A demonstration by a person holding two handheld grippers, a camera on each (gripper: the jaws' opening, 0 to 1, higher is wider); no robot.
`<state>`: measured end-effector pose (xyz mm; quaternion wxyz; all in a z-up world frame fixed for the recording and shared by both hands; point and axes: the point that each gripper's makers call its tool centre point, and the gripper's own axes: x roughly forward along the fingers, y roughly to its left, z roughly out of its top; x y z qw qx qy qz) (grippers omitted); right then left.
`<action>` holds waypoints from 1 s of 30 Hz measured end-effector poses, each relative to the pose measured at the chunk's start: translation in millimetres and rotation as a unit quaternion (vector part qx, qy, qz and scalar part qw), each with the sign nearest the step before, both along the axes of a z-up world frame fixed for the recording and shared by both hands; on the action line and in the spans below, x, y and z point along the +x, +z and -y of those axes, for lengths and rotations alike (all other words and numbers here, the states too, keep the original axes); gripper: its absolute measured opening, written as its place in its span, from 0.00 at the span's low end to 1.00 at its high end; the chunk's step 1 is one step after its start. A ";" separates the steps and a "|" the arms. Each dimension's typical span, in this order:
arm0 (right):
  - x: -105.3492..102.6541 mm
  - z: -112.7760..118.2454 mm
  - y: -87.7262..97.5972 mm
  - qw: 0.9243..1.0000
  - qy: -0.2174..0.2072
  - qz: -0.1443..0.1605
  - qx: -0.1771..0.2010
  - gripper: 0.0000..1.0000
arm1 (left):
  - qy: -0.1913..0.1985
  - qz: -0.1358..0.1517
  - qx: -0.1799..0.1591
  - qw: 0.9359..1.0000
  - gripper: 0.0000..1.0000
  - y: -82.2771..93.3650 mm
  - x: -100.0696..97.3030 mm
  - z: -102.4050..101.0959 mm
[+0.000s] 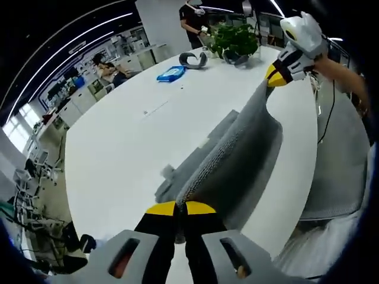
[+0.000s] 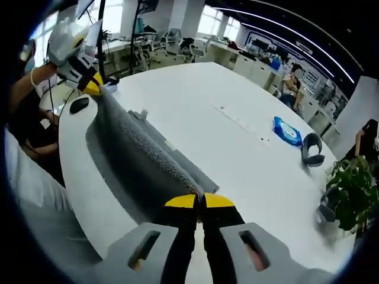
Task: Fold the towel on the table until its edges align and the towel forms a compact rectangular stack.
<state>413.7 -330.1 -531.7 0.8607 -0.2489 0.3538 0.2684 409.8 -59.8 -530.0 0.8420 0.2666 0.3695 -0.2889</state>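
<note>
— What are my tongs doing?
— My left gripper point(image 1: 180, 208) and right gripper point(image 2: 199, 201) each clench an end of the grey towel point(image 1: 237, 157), stretched taut between them.
— And where's the towel?
— Raised above the white table point(image 1: 130, 136), near its edge.

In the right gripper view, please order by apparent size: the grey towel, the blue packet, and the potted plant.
1. Towel, clearly largest, though it is also nearest the camera.
2. Potted plant, partly cut by the view's edge.
3. Blue packet.
Plant and packet lie farther away, so their real sizes are unsure.
</note>
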 end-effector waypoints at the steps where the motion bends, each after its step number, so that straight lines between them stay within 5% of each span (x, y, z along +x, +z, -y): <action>1: 2.0 0.1 -3.2 1.000 -0.003 0.003 -0.005 0.00 | 0.003 0.001 0.001 1.000 0.04 -1.5 2.2 0.3; 10: 21.9 3.1 -28.2 0.998 -0.062 0.002 0.027 0.01 | 0.034 -0.003 -0.002 0.999 0.04 -25.4 20.5 -2.4; 30: 43.8 0.8 -61.7 0.996 -0.080 -0.015 0.025 0.02 | 0.040 0.011 0.016 0.999 0.05 -58.5 40.1 -7.7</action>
